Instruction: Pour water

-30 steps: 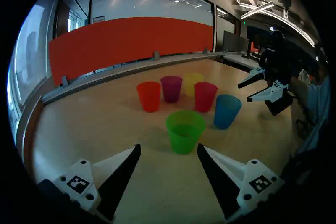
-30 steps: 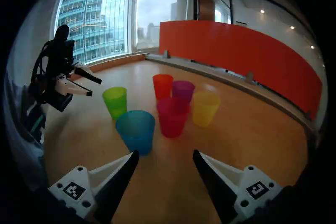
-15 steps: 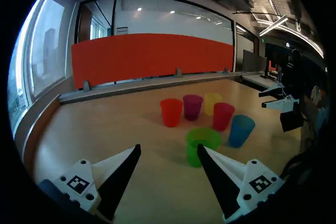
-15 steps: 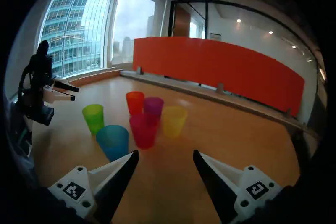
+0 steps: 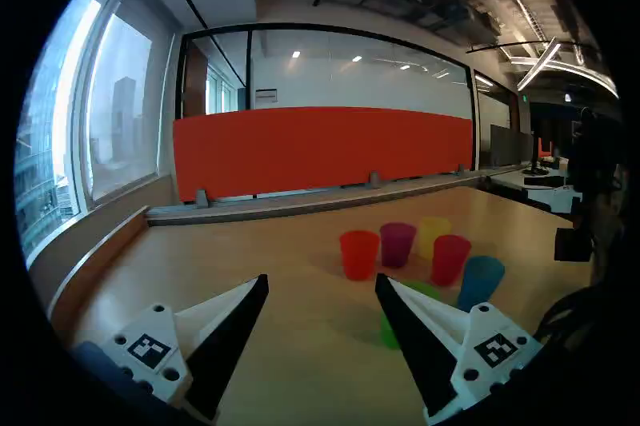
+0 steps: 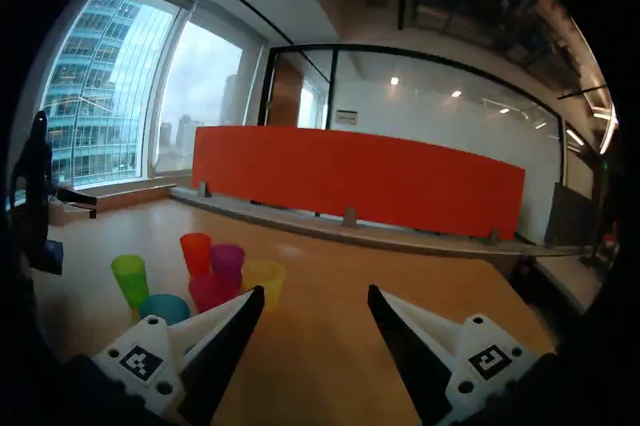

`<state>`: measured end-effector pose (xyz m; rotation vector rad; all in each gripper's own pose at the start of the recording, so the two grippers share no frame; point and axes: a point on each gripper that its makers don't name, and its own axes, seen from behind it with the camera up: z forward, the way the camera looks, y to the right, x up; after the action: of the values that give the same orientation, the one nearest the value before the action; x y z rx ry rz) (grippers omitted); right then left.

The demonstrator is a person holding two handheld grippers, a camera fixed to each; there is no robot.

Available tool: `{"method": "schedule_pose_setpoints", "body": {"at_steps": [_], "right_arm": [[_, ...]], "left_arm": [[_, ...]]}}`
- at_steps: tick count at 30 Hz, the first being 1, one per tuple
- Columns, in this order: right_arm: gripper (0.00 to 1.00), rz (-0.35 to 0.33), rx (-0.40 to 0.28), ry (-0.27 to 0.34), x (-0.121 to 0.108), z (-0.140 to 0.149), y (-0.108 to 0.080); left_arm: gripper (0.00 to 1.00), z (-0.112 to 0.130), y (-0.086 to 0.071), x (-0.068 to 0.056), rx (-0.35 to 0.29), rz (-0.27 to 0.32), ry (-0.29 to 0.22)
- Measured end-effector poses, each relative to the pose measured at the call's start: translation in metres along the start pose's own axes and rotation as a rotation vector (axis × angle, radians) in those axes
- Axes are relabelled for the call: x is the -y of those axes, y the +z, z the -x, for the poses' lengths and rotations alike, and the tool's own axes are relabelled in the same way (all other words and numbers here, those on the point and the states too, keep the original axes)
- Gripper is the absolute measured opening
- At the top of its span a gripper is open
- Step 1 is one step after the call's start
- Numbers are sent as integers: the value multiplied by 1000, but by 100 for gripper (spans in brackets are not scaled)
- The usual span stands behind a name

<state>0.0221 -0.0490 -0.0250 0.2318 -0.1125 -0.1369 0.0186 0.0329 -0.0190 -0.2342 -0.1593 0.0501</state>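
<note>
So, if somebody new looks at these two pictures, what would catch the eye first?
Most likely the long orange panel running along the far edge of the wooden table, then the huddle of bright plastic cups standing on that table, just beyond the open left claw. In the right gripper view, the big window on the left with a glass tower outside also draws attention.

Light wooden surface [image 5: 240,258] carries six plastic cups in a tight cluster. Orange cup [image 5: 358,253], purple cup [image 5: 397,244], yellow cup [image 5: 433,232] behind; red cup [image 5: 450,259], blue cup [image 5: 480,281], green cup [image 6: 130,279] nearer. All upright.
</note>
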Motion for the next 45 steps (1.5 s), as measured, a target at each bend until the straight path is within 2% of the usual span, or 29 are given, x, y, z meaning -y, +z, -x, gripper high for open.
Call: {"method": "schedule_pose_setpoints", "body": {"at_steps": [6,15,21,27,34,45], "right_arm": [[100,99,-57,28,-20,-14,1],[100,216,-125,51,-40,-19,-7],[100,266,-166,62,-47,-24,-15],[100,297,-189,81,-52,-25,-23],[100,327,-173,94,-58,-15,-28],[100,351,-192,92,-61,-21,-36]], "left_arm": [[100,-8,-2,4,-51,-43,-19],[100,-31,-7,3,-133,-87,-9],[100,-42,-10,5,-174,-125,-7],[100,-55,-15,13,-221,-181,6],[100,-63,-19,21,-256,-225,9],[100,-58,-21,27,-267,-285,47]]}}
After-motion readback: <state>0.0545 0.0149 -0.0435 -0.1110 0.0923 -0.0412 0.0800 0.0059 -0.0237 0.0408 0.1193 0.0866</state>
